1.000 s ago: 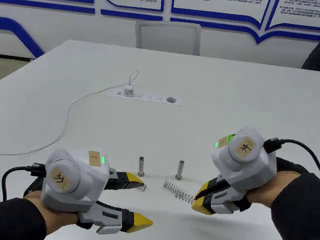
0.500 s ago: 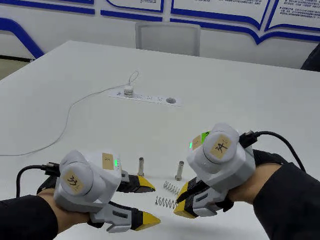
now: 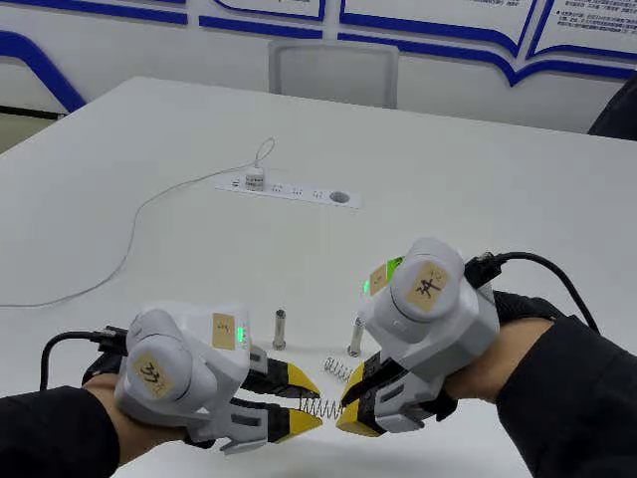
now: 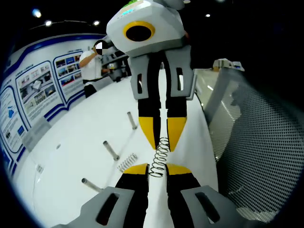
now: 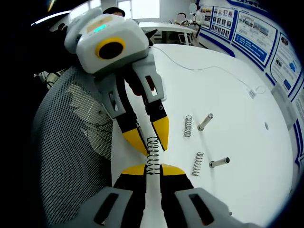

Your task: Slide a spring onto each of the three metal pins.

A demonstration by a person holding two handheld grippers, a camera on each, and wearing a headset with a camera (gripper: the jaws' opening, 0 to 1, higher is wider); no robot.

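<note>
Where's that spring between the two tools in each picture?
Head view: spring, low centre.
Left gripper view: spring, centre, a little low.
Right gripper view: spring, centre, a little low.
Shared landmark: the pins standing near it.

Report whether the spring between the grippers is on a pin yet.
Off. The spring is held at its ends by the left hand-held gripper and the right hand-held gripper, apart from the upright pins.
</note>
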